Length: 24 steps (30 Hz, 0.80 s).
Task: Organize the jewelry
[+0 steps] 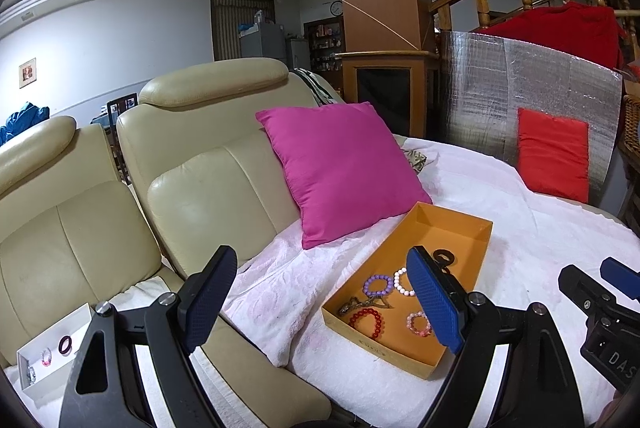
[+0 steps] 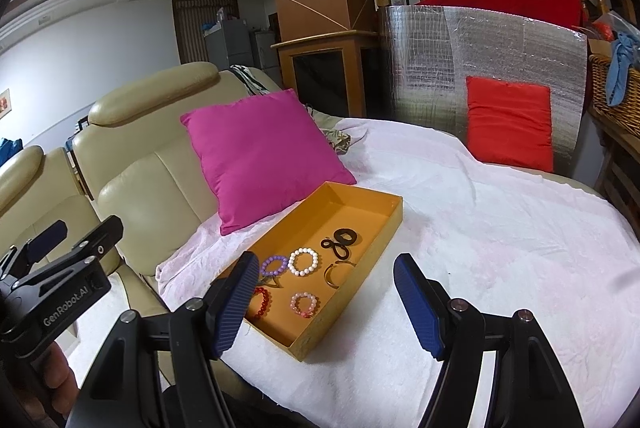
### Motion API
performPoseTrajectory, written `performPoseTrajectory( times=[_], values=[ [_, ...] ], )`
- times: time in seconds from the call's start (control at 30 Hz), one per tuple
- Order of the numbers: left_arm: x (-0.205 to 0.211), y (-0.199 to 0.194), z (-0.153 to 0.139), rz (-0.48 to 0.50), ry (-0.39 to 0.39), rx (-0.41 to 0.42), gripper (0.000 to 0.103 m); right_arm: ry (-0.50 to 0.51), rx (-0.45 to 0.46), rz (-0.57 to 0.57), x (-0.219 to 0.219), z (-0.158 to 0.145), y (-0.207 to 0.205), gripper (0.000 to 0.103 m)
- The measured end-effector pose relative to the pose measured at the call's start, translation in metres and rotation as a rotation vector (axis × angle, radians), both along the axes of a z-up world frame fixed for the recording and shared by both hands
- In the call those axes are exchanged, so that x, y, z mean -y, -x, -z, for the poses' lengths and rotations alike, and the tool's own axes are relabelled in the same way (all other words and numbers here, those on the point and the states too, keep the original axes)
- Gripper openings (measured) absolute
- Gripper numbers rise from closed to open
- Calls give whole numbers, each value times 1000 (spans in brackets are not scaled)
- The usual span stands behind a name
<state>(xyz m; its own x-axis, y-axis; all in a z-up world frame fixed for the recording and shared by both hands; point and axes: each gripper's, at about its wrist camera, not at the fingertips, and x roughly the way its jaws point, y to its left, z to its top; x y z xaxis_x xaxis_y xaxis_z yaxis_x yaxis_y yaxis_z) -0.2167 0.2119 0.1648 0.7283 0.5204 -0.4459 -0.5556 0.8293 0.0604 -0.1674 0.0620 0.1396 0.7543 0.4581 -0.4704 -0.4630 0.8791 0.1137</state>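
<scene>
Both grippers are held above a sofa seat covered by a pale pink towel (image 2: pixel 460 228). Left gripper (image 1: pixel 324 302): jaws spread wide, nothing between them; it sits over the seam between the towel and the bare cream leather sofa (image 1: pixel 208 188). Right gripper (image 2: pixel 326 302): jaws likewise spread wide and empty, positioned just in front of the near end of the orange box (image 2: pixel 384 228). The orange box is a shallow open tray lying on the towel, its far corner just beside a magenta cushion (image 2: pixel 256 156) that leans against the sofa backrest. Contents of the box, all loose on its floor: purple bead bracelet (image 2: pixel 274 265), white bead bracelet (image 2: pixel 303 261), red bead bracelet (image 1: pixel 368 322), pink bead bracelet (image 2: pixel 305 303), a thin metal bangle (image 2: pixel 336 274), a black hair tie (image 2: pixel 347 237) with a black looped cord (image 2: pixel 334 248) touching it, and a brownish chain piece (image 1: pixel 356 305) between the purple and red bracelets; its exact type cannot be told. In the left wrist view a second container, a white box (image 1: pixel 86 312), rests on the adjacent sofa seat at the far left, well apart from the orange box; it holds a dark maroon ring-shaped bangle (image 1: pixel 66 344), a small pink bracelet (image 1: pixel 47 357) and a pale beaded item (image 1: pixel 31 374) partly cut off. A red cushion (image 2: pixel 510 122) stands against a silver foil panel (image 2: pixel 480 40) at the far end of the towel.
</scene>
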Motion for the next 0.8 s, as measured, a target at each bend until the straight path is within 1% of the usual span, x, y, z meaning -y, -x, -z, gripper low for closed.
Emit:
performPoseTrajectory(
  times=[0.43, 0.8],
  values=[
    [-18, -18, 13, -21, 28, -19, 87, 30, -26, -18, -20, 12, -20, 73],
    [-23, -30, 21, -38, 20, -45, 87, 42, -49, -36, -31, 24, -36, 73]
  ],
)
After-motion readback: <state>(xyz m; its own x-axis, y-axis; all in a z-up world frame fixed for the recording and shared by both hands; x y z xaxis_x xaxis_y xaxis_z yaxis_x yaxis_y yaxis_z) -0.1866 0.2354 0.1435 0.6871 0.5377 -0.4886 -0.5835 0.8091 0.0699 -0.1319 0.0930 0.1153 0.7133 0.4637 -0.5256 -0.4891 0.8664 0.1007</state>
